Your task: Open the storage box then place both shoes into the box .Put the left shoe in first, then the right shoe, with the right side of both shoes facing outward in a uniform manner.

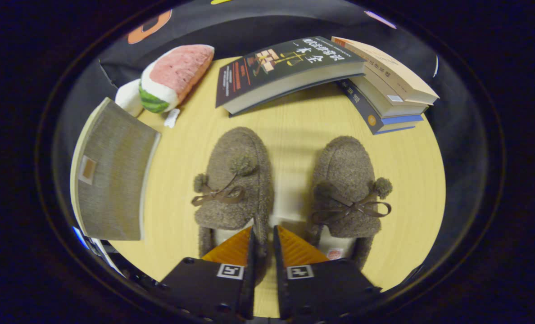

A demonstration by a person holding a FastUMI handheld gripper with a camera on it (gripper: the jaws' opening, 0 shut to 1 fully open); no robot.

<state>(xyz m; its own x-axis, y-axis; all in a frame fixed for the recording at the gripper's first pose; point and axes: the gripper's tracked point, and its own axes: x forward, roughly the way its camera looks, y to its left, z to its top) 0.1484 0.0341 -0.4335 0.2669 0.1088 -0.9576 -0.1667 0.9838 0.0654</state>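
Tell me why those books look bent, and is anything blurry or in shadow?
Gripper view: the fisheye lens bows the black-covered book and the grey fabric storage box; the two fuzzy brown slippers look sharp; the pale wooden table is evenly lit, with soft shadow under the books; the gripper fingers pinch the left slipper's edge.

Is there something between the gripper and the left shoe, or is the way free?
Nothing visible stands in the way. The gripper is nearly closed around the inner collar edge of the left shoe. The right shoe lies apart, beside it. The storage box sits further left, with bare table between.
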